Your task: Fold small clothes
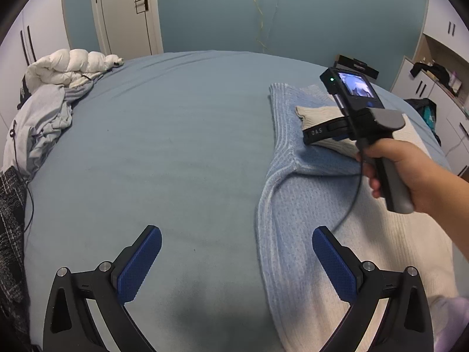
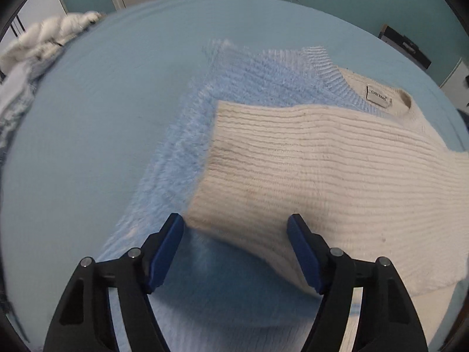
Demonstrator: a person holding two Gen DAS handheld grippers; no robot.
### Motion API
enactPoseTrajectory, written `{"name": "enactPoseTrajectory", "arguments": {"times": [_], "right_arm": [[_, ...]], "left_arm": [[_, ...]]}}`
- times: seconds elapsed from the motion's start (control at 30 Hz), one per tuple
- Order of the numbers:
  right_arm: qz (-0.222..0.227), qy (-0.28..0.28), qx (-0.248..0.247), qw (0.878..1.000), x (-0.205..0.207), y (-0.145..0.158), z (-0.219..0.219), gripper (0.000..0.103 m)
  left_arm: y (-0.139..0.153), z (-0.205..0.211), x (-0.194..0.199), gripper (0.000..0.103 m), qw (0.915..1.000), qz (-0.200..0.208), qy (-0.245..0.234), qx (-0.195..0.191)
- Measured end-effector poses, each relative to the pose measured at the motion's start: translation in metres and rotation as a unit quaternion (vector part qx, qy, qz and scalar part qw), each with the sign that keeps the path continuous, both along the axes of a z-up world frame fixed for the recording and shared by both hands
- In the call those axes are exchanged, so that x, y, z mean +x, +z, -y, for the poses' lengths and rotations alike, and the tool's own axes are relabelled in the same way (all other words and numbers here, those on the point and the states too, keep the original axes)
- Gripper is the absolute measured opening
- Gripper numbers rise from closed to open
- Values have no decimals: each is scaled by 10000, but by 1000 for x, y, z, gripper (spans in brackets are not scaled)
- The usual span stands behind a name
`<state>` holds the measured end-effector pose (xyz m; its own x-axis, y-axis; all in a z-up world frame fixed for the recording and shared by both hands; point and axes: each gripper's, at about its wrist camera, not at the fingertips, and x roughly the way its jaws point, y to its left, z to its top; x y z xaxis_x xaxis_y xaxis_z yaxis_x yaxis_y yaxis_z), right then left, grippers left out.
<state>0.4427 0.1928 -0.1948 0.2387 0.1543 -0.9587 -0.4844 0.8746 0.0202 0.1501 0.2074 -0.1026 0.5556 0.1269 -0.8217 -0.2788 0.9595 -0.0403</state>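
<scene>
On bed (image 2: 88,117) | sweater (image 2: 337,170) lengthwise, collar far | sleeve crosswise

Sweater (image 2: 337,176): right and lower parts are cut off by the right wrist view's edge; fuzzy blue side blurred.
Right gripper (image 1: 315,135): fingertips are hidden behind the cream sleeve (image 1: 316,114).
Clothes pile (image 1: 44,111): individual items cannot be told apart.

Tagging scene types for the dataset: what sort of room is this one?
Most likely a home bedroom. The work surface is a bed under a blue sheet, a white duvet lies bunched at its far corner, and white wardrobe doors line the wall. A blue-and-cream sweater lies spread on the bed.
</scene>
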Motion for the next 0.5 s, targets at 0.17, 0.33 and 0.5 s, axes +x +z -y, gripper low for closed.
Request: {"name": "enactPoseTrajectory", "arguments": {"times": [0.17, 0.33, 0.5], "right_arm": [[192, -86, 198, 9996, 5, 14, 11, 10], [733, -346, 777, 9937, -4, 77, 24, 10], [126, 182, 734, 9971, -29, 55, -2, 15]], "left_arm": [[2, -3, 0, 103, 9999, 6, 71, -133], [8, -3, -1, 103, 9999, 102, 135, -33], [1, -4, 0, 103, 9999, -20, 124, -112]]}}
